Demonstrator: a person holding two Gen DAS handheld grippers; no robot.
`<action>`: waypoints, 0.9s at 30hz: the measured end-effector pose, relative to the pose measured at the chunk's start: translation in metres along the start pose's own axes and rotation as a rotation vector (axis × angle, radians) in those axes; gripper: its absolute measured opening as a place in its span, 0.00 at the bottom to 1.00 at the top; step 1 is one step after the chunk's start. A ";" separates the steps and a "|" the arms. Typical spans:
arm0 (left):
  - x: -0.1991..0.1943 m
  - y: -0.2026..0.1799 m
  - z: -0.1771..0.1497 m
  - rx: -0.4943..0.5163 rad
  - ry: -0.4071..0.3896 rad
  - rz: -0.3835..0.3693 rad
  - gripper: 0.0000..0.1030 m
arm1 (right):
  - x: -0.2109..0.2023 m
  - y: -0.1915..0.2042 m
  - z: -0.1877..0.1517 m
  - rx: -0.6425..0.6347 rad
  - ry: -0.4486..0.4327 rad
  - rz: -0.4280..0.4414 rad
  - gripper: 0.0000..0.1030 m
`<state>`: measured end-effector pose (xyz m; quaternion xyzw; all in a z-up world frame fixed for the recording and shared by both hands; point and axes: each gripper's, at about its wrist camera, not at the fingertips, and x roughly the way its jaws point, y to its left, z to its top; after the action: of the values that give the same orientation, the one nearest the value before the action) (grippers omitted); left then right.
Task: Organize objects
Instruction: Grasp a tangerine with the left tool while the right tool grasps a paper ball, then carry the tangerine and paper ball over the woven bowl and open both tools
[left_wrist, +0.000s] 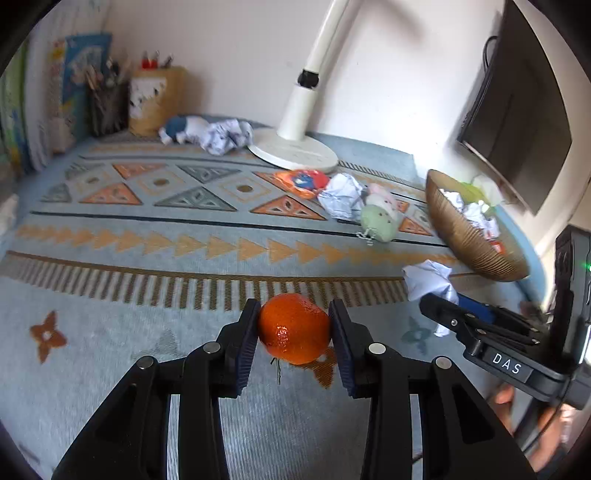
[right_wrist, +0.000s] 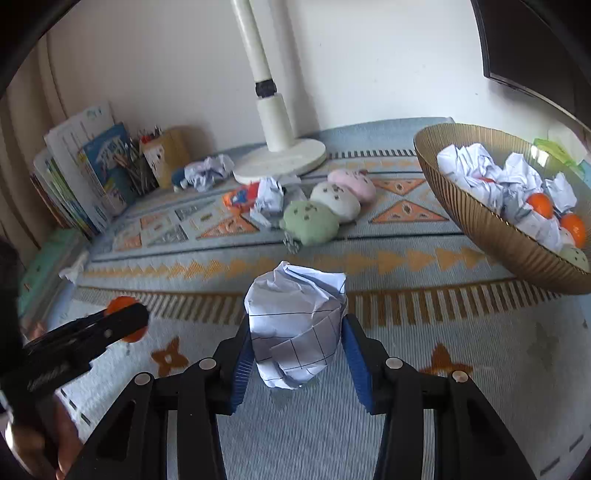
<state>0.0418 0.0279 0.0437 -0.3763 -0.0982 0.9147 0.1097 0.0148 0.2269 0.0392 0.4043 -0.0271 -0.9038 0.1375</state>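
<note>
A woven cloth (left_wrist: 110, 369) in pale blue-grey covered the tabletop, its near part scattered with small rust-brown flower motifs, then a band of brown dashes, a row of orange arrowheads, and further back orange and grey triangles.

Nearest the lamp-facing edge, the left gripper (left_wrist: 293, 328) was clamped on a mandarin (left_wrist: 293, 326), glossy, round and deep orange, with both ribbed blue pads pressed to its sides just above the cloth. Beside it, to the right, the right gripper (right_wrist: 297, 347) pinched a crumpled paper ball (right_wrist: 297, 325), white with a printed black grid, its creases sharp and its top bulging above the fingers.

Right of the held paper sat a ribbed bronze bowl (right_wrist: 480, 225), wide and shallow, holding more crumpled paper and at least two orange fruits.

Between the grippers and the white lamp base (right_wrist: 280, 160) lay three soft rounded plush cushions joined in a row (right_wrist: 328, 208), green, cream and pink, with another paper wad (right_wrist: 267, 201) and an orange wrapper (right_wrist: 240, 197) just left of them.

The lamp's round base and thick white post stood against a plain pale wall. Left of the lamp were another paper wad, a yellow cup (left_wrist: 157, 101) of pens, a dark pencil holder and upright books (right_wrist: 85, 173). A dark screen (left_wrist: 517, 110) hung to the right of the lamp.
</note>
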 end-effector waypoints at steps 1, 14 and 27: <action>0.000 0.000 -0.001 0.010 -0.007 0.018 0.34 | 0.001 -0.001 -0.002 0.002 0.005 -0.003 0.43; 0.015 0.003 0.002 -0.011 0.041 0.125 0.34 | 0.011 -0.014 -0.004 0.072 0.044 0.089 0.70; 0.015 0.004 0.002 -0.017 0.039 0.119 0.34 | 0.006 -0.004 -0.004 0.005 0.003 0.045 0.49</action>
<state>0.0297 0.0282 0.0336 -0.4002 -0.0813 0.9113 0.0536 0.0130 0.2294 0.0316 0.4052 -0.0383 -0.8998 0.1570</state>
